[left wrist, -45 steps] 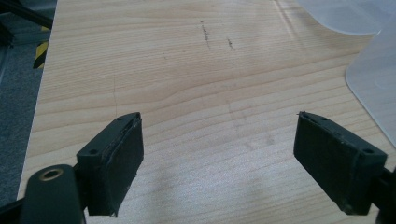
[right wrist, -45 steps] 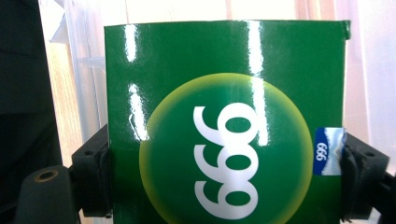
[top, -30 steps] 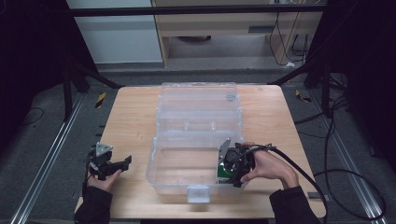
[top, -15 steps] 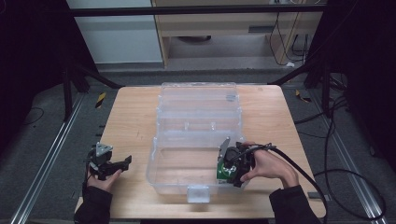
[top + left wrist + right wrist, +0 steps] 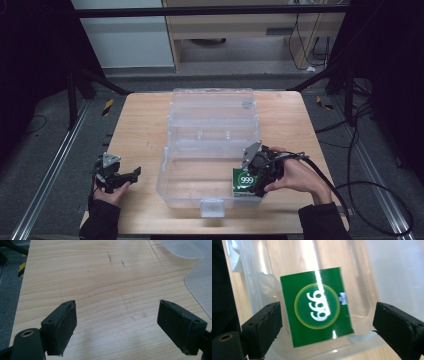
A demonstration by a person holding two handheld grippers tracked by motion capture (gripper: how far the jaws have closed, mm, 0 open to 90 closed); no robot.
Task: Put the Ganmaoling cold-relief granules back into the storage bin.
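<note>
A clear plastic box stands open in the middle of the wooden table, its lid laid back on the far side. A green packet marked 999 leans in the box's near right corner. My right gripper is at that corner, held by a hand. In the right gripper view it stands open, with the packet between the jaws and a gap on each side. My left gripper hovers open left of the box, with bare wood between its jaws.
The box's clear wall sits to the right of the left gripper. A latch tab juts from the box's near side. A black cable trails off the right gripper to the floor. Dark frame posts flank the table.
</note>
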